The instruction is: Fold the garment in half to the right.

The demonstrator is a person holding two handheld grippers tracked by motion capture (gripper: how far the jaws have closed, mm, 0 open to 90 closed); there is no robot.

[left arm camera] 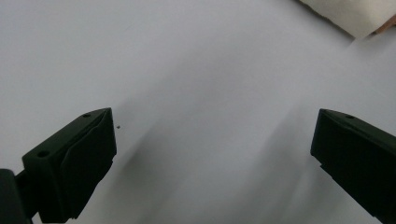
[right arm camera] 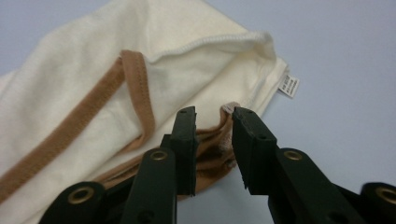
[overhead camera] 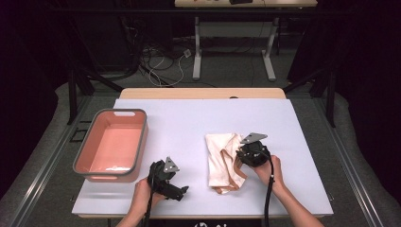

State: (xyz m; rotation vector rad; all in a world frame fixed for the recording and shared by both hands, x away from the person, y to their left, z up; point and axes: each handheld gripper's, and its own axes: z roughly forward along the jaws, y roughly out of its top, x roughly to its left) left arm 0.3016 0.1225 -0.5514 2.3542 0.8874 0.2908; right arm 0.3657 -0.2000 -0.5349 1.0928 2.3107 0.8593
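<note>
A cream cloth (overhead camera: 220, 163) with tan edging lies folded on the white table, right of centre. My right gripper (overhead camera: 241, 158) sits at its right edge. In the right gripper view the jaws (right arm camera: 215, 114) stand close together, with a bunched piece of the tan hem (right arm camera: 212, 149) pinched between them, and the cloth (right arm camera: 93, 84) spreads away to the left. My left gripper (overhead camera: 182, 190) rests low near the table's front edge, left of the cloth. Its jaws (left arm camera: 215, 116) are wide open over bare table, and a corner of the cloth (left arm camera: 350, 16) shows far off.
A pink basin with a grey rim (overhead camera: 141, 142) stands at the table's left side and holds nothing. A small white label (right arm camera: 289, 86) sticks out of the cloth's far edge. The white tabletop (overhead camera: 189, 118) stretches back behind both grippers.
</note>
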